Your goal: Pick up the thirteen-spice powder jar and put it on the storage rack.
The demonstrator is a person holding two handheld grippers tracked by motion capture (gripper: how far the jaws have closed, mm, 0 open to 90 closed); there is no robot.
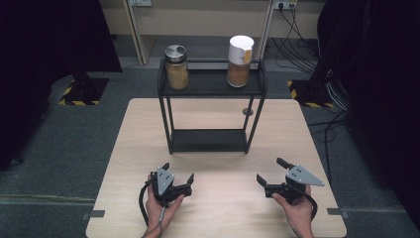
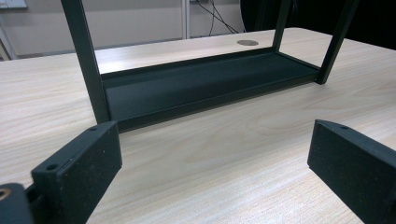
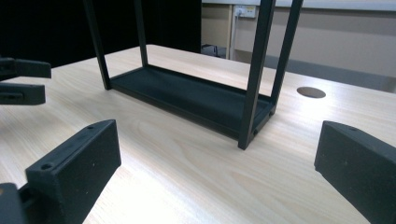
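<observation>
High view: left gripper [image 1: 177,176] and right gripper [image 1: 271,174] rest low near the table's [image 1: 124,148] near edge, jaws spread, empty; steel-lidded jar [image 1: 177,67] and white-lidded jar [image 1: 239,60] on the rack's [image 1: 212,87] top shelf toward the far edge — start pose, next a reach up

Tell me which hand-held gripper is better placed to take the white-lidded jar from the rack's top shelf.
Probably the right hand-held gripper: the white-lidded jar stands at the right end of the black metal rack; both are open.
</observation>
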